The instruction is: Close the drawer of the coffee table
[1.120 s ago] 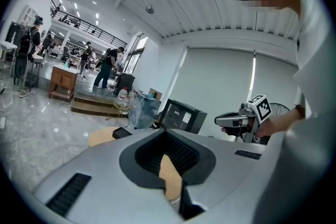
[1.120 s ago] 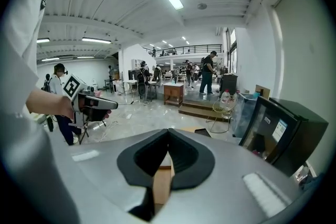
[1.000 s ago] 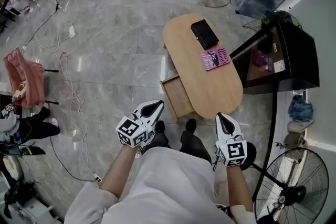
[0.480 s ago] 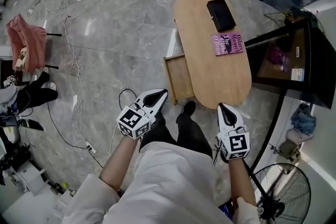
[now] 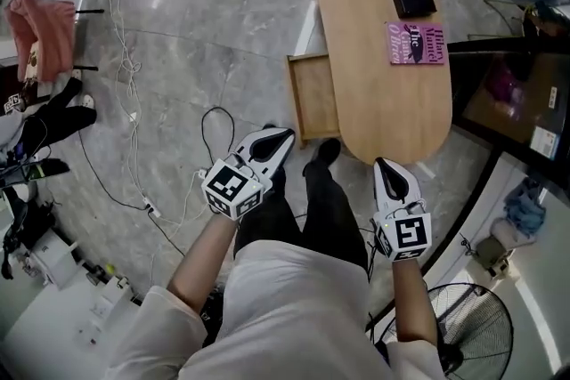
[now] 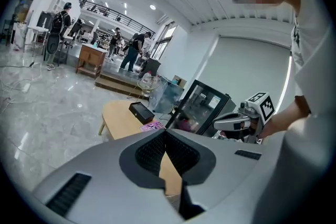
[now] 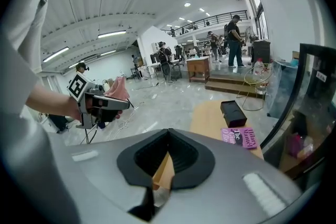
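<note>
The left claw has its jaws fully together and holds nothing. The right claw is likewise closed and empty. The light-wood rectangular drawer stands pulled out from the oval light-wood surface, apart from both claws and nearer the left claw.

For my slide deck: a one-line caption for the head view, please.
Standing over the coffee table, its drawer open, left gripper and right gripper shut and empty.
</note>
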A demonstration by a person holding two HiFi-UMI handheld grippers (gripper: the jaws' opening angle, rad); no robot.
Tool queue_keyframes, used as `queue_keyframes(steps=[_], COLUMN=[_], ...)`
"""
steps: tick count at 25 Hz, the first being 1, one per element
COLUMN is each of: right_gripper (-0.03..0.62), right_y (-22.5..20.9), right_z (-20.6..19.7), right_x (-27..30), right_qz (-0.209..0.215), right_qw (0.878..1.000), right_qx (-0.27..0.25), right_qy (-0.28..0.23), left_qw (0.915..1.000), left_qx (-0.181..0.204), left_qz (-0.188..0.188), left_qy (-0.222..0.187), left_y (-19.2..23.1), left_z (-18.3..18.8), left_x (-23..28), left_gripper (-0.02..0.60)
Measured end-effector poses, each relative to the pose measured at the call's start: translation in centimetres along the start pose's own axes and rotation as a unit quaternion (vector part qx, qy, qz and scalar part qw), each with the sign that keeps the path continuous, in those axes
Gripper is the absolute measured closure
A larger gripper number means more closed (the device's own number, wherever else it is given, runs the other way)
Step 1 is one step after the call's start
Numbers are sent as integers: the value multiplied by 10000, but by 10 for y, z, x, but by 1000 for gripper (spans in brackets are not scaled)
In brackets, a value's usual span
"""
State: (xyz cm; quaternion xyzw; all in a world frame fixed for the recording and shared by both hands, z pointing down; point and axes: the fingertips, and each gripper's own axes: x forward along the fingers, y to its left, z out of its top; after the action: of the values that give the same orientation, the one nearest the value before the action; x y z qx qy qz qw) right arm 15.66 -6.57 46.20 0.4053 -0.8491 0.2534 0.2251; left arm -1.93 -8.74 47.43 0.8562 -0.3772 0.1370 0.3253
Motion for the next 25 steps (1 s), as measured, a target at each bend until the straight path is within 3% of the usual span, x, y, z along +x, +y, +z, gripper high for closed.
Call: queue_keyframes(steps=[8,25], right_gripper=[583,583], right_y=[-8,-27], right_z=[-59,-182], right_x=[55,166], right_qz=[181,162], right_qw=[9991,9945], right_qx=[141,673], right_qy=[358,780], left_qw=[9992,9919], left_qx=[-319,-954], left_qz=[182,374], left_qy=[161,752], left_y=[45,131], left_z=[-65,-234], left_x=[39,104], left_gripper=[574,572])
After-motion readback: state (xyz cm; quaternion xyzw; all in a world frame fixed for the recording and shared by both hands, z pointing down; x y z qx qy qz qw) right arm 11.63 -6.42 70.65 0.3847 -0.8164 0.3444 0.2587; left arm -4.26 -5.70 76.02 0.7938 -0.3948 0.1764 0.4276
